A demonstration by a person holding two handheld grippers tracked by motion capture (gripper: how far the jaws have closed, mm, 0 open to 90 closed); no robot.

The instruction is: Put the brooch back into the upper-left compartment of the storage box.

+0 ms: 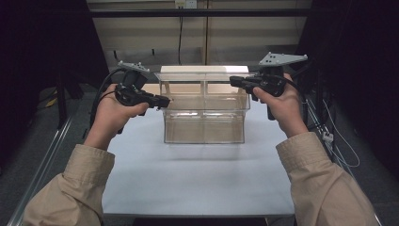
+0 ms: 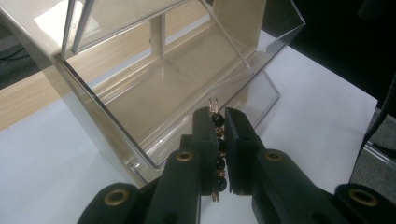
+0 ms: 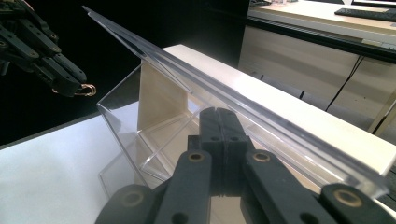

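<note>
A clear plastic box [image 1: 204, 126] stands on the white table [image 1: 188, 179], its hinged clear lid [image 1: 202, 76] lifted about level. My right gripper [image 1: 234, 80] is at the lid's right end; in the right gripper view its jaws [image 3: 217, 111] are shut against the lid's edge [image 3: 196, 77]. My left gripper [image 1: 164, 100] hovers at the box's upper left corner, shut on a short chain of black beads and gold links [image 2: 217, 140]. The chain's gold end sticks out past the jaw tips [image 2: 218, 112] over the open box [image 2: 140, 102]. From the right gripper view, the left gripper [image 3: 74, 86] shows a gold ring at its tip.
A cream board [image 1: 203, 69] lies behind the box. Dark frame posts [image 1: 61, 94] flank the table, and cables [image 1: 339, 141] hang off its right side. The person's beige sleeves [image 1: 75, 188] enter from below. Bare table stretches in front of the box.
</note>
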